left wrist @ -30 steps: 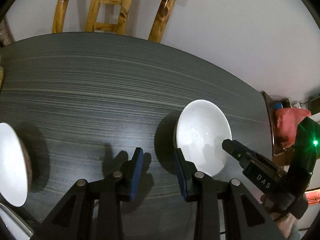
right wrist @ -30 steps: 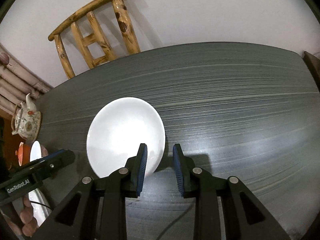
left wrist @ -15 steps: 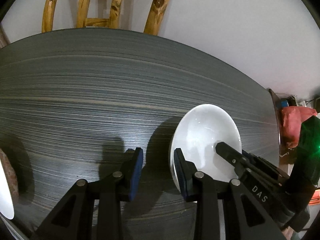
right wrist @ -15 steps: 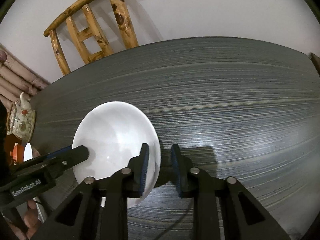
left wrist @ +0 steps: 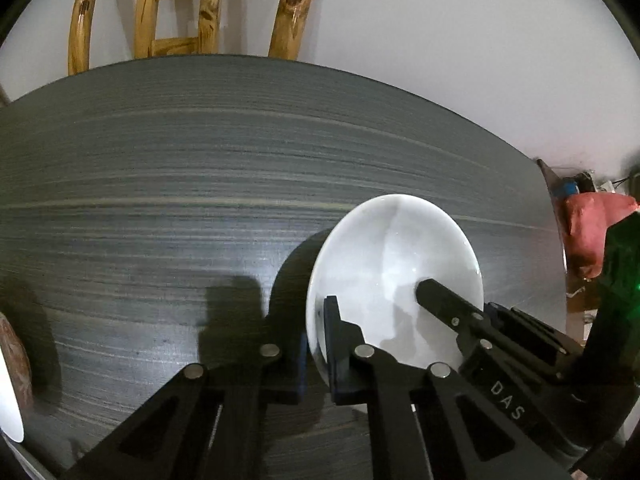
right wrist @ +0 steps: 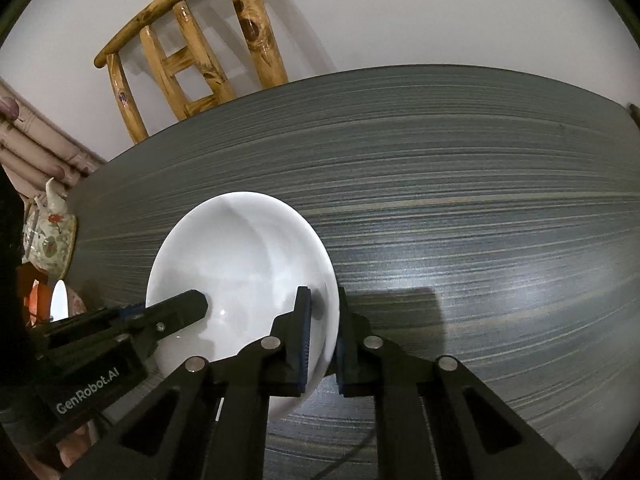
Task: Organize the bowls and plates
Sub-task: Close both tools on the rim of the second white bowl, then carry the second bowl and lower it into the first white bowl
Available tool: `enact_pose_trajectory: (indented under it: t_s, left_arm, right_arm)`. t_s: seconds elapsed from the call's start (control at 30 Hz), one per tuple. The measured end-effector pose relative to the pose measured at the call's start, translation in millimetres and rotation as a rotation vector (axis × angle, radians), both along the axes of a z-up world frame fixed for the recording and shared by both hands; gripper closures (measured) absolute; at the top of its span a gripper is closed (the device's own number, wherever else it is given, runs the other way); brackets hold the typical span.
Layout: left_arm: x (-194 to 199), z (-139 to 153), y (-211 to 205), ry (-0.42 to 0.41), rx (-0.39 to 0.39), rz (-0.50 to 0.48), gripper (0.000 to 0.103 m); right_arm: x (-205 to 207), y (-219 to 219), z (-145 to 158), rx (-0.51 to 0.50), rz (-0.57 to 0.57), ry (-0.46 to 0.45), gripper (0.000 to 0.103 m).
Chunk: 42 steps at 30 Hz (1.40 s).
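Your left tool (left wrist: 316, 354) is closed on the rim of the white bowl (left wrist: 394, 276): one blue pad is inside the bowl and the other is outside, and the rim sits tight between them. Your right tool (right wrist: 322, 344) holds the same white bowl (right wrist: 244, 276) at the opposite side of its rim, again with one pad (right wrist: 304, 338) inside and one outside, so both tools grip one bowl at the same moment. In the left wrist view the right tool (left wrist: 444, 300) comes in from the right, with one finger over the inside of the bowl; in the right wrist view the left tool (right wrist: 180, 308) reaches in from the left in the same way. The bowl is on the dark grey streaked desk (right wrist: 480, 220), near the edge closest to you and more toward the right end of it. I cannot tell if it touches the desk or is slightly lifted. A second white bowl (left wrist: 10, 396) with a brown outside is at the left edge of the left wrist view, well apart from the first. A wooden chair (right wrist: 192, 56) stands behind the far edge of the desk, and a flowered teapot (right wrist: 48, 236) is beyond the left end.
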<state>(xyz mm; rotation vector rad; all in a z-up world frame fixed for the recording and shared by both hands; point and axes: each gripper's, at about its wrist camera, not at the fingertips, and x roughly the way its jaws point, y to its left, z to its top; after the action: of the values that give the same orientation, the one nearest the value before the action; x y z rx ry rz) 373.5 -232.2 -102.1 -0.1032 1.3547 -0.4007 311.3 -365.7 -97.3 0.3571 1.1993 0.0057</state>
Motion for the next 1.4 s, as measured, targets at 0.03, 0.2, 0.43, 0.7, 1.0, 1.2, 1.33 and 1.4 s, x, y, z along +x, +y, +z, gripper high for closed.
enact_pose_trajectory:
  t_s: [0.03,0.2,0.43,0.7,1.0,1.2,1.33,1.4]
  left_arm:
    - [-2,0,1,0.003,0.002,-0.004,0.097]
    - [-18,3,11,-0.001,0.012,-0.009,0.097]
    - [-47,16,32,-0.011,0.014,-0.002,0.097]
    - [-88,43,63,-0.036,0.014,0.01,0.096]
    - [-141,75,94,-0.078,0.011,0.022,0.096]
    - [-178,80,119,-0.08,0.019,0.031,0.096]
    - [-197,85,129,-0.088,0.016,0.045,0.096]
    - [-202,84,133,-0.088,0.015,0.05,0.096]
  right_arm:
    - [-2,1,1,0.002,0.001,0.001,0.093]
    - [-14,7,3,0.021,-0.001,0.009,0.094]
    - [-41,24,15,0.033,0.011,0.005,0.094]
    - [-75,49,42,0.02,0.044,-0.018,0.094]
    - [-120,79,79,0.025,0.066,-0.057,0.094]
    - [-154,100,87,0.035,0.083,-0.066,0.094]
    - [-171,113,91,0.03,0.093,-0.066,0.093]
    - [-177,119,92,0.03,0.095,-0.067,0.093]
